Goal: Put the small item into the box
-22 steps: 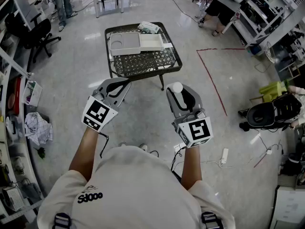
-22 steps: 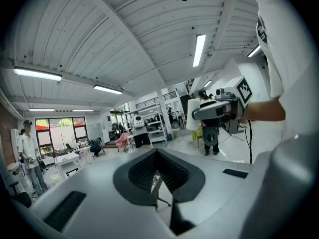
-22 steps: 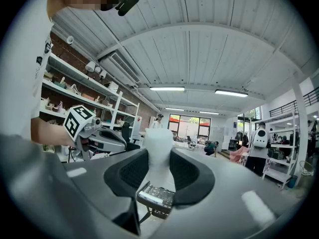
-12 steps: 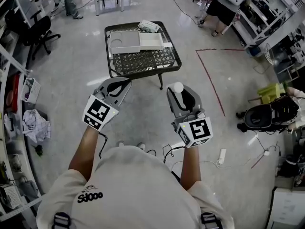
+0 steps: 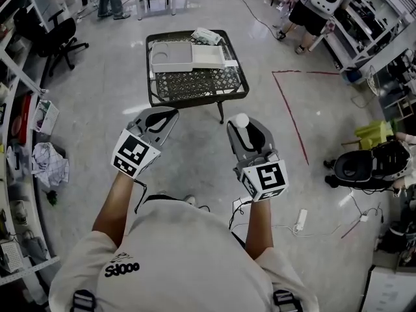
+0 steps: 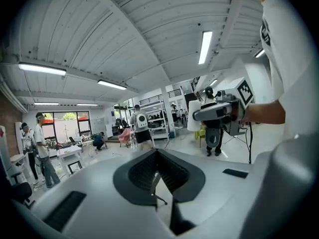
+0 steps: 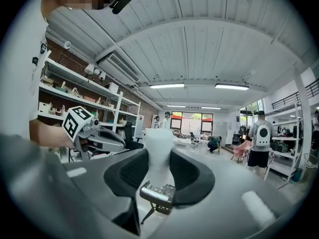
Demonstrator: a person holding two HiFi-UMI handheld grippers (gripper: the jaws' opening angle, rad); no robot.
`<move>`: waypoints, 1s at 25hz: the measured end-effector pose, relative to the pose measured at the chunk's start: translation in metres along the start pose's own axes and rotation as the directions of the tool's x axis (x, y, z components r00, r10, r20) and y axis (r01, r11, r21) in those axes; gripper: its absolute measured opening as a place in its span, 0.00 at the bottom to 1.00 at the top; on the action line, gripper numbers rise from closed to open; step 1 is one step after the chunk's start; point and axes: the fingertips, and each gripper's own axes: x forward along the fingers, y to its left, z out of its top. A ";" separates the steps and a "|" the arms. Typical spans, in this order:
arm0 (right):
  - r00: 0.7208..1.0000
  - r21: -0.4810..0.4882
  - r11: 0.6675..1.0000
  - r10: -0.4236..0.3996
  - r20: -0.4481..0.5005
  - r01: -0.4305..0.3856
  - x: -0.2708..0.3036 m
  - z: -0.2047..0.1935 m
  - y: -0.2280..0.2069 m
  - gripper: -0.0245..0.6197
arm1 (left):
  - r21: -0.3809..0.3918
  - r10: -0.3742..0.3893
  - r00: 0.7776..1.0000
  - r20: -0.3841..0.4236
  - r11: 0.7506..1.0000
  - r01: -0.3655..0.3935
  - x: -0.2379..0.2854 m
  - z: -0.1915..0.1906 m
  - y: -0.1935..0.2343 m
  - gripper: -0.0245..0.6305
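We stood well back from the black mesh table (image 5: 195, 100), and a broad stretch of pale floor (image 5: 195, 142) lay between its near edge and our two grippers. The box (image 5: 170, 58) sat on the far left part of the table, close to the back edge, with a small packet (image 5: 205, 36) just behind it. The small white item (image 5: 242, 118) was not in the box; the right gripper (image 7: 159, 169) pinched it upright between its two pads, and its rounded top stood above them. The left gripper (image 6: 157, 154) held nothing, its jaws pressed together at the tips. To our right a red line (image 5: 290, 116) on the floor marked a corner, and a white power strip (image 5: 300, 220) with its cable lay near our feet. An office chair (image 5: 55, 41) and shelves closed the left side of the room. The marker cubes (image 5: 135, 153) carried only black and white square patterns. The shirt (image 5: 195, 259) had a short black print on the left shoulder, but we could not read its letters with certainty.
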 end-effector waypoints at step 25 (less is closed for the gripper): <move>1.000 -0.001 1.000 -0.016 -0.019 0.016 0.095 -0.016 -0.082 0.25 | -0.060 0.037 0.999 -0.011 0.997 -0.038 0.091 -0.024 0.096 0.05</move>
